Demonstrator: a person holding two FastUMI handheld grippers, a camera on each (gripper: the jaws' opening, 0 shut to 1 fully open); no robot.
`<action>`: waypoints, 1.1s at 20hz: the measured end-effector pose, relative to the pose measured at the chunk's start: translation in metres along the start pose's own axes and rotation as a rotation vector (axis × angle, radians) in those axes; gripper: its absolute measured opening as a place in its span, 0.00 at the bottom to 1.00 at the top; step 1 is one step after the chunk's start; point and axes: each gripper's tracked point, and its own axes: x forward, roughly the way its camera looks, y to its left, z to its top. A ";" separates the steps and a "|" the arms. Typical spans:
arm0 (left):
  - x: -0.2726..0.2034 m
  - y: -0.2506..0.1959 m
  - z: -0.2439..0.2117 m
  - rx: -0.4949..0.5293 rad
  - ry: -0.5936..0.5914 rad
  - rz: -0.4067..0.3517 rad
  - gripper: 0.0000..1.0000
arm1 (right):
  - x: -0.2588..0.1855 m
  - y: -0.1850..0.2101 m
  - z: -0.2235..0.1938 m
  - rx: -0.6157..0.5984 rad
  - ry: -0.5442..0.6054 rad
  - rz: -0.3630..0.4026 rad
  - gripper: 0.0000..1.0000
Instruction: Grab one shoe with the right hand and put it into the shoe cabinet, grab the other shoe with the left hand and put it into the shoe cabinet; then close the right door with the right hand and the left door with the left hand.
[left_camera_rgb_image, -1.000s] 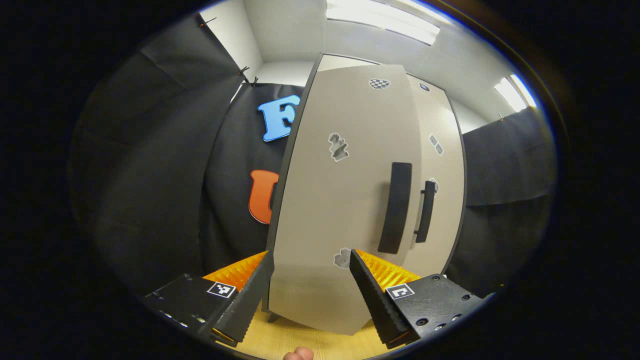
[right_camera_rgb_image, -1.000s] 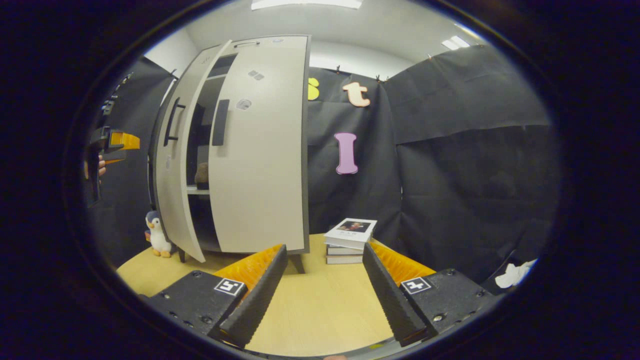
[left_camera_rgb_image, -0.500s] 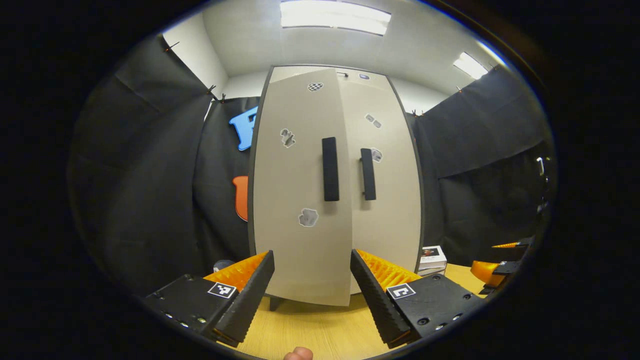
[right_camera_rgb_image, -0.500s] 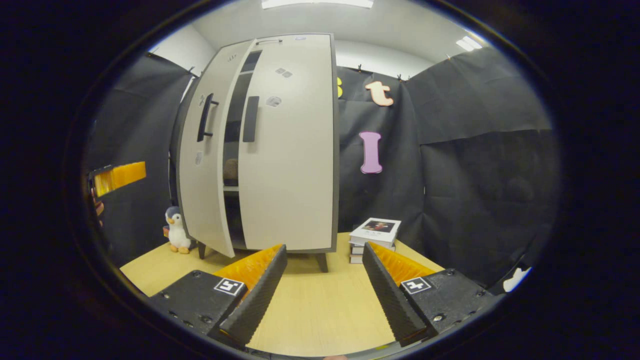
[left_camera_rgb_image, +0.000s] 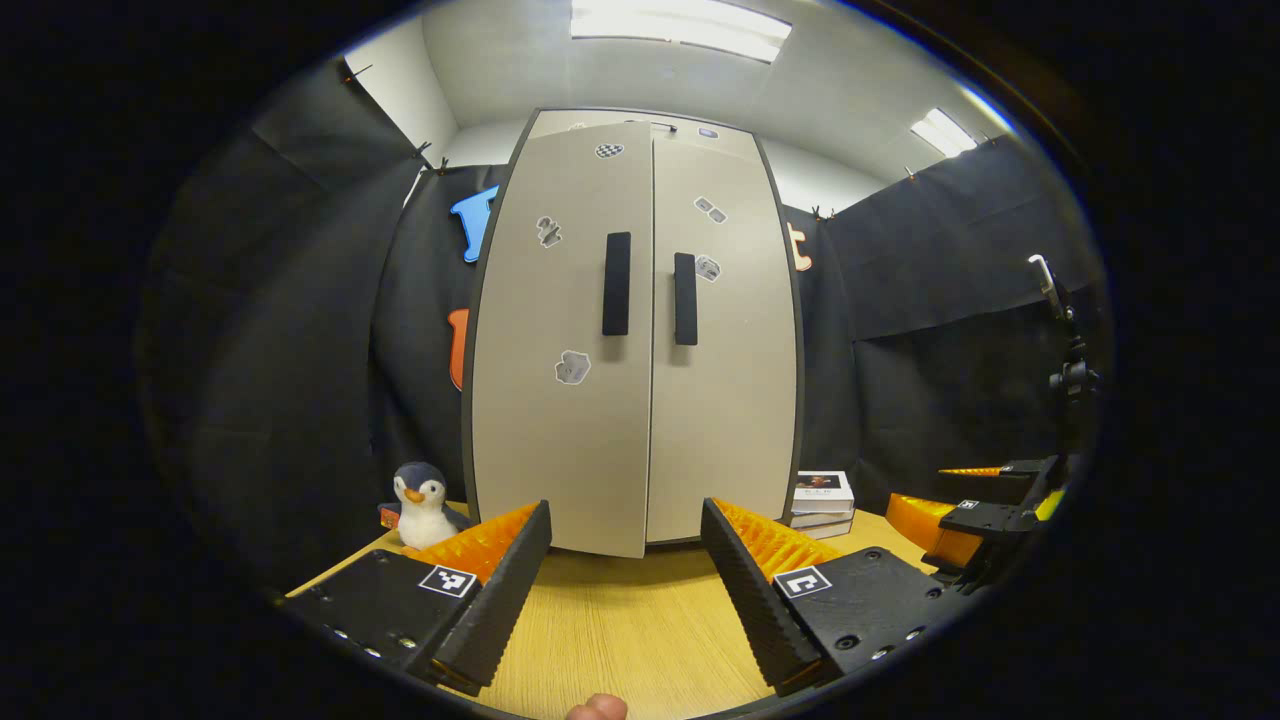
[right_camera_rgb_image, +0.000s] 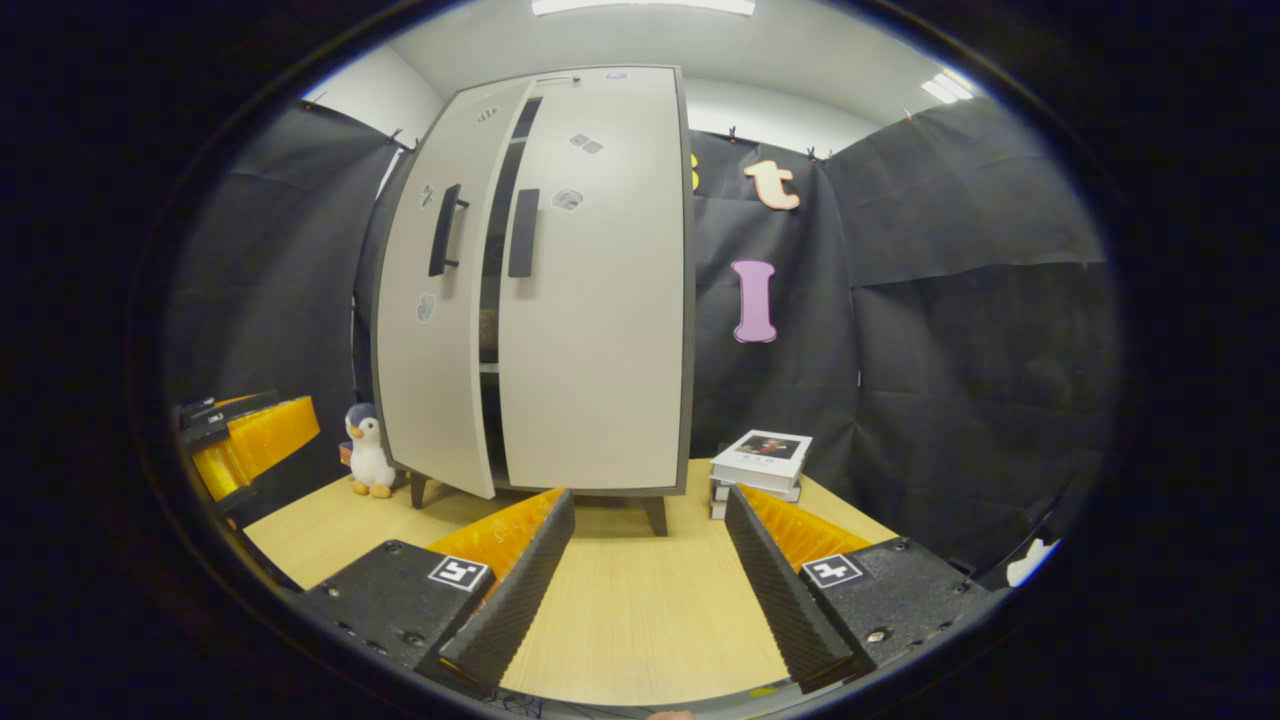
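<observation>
The grey shoe cabinet (left_camera_rgb_image: 640, 400) stands on the wooden table, straight ahead in the left gripper view. Its right door (left_camera_rgb_image: 722, 380) is flush. Its left door (left_camera_rgb_image: 560, 400) sits a little proud, its lower edge sticking out. In the right gripper view a narrow dark gap (right_camera_rgb_image: 490, 300) shows between the left door (right_camera_rgb_image: 435, 330) and the right door (right_camera_rgb_image: 600, 300), with a dim brown shape on a shelf inside. My left gripper (left_camera_rgb_image: 625, 510) is open and empty, back from the doors. My right gripper (right_camera_rgb_image: 650, 495) is open and empty too, off to the cabinet's right.
A toy penguin (left_camera_rgb_image: 420, 500) stands at the cabinet's left foot, and a stack of books (left_camera_rgb_image: 822, 497) lies at its right foot. Across the table, each view shows the other gripper: the right one (left_camera_rgb_image: 960, 510) and the left one (right_camera_rgb_image: 250, 445). Black cloth walls surround the table.
The left door has swung from partly open to almost shut. My left gripper has drawn back from it. The right gripper has also backed off slightly.
</observation>
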 end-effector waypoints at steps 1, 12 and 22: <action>0.000 0.000 0.000 -0.005 0.000 0.001 0.92 | 0.000 0.000 0.001 -0.001 -0.002 -0.001 0.96; -0.002 0.011 0.009 -0.044 -0.010 0.038 0.94 | -0.002 0.012 0.004 0.002 -0.027 0.037 0.99; -0.004 0.015 -0.002 -0.034 0.022 0.062 0.94 | -0.001 0.009 0.002 -0.003 -0.016 0.041 0.99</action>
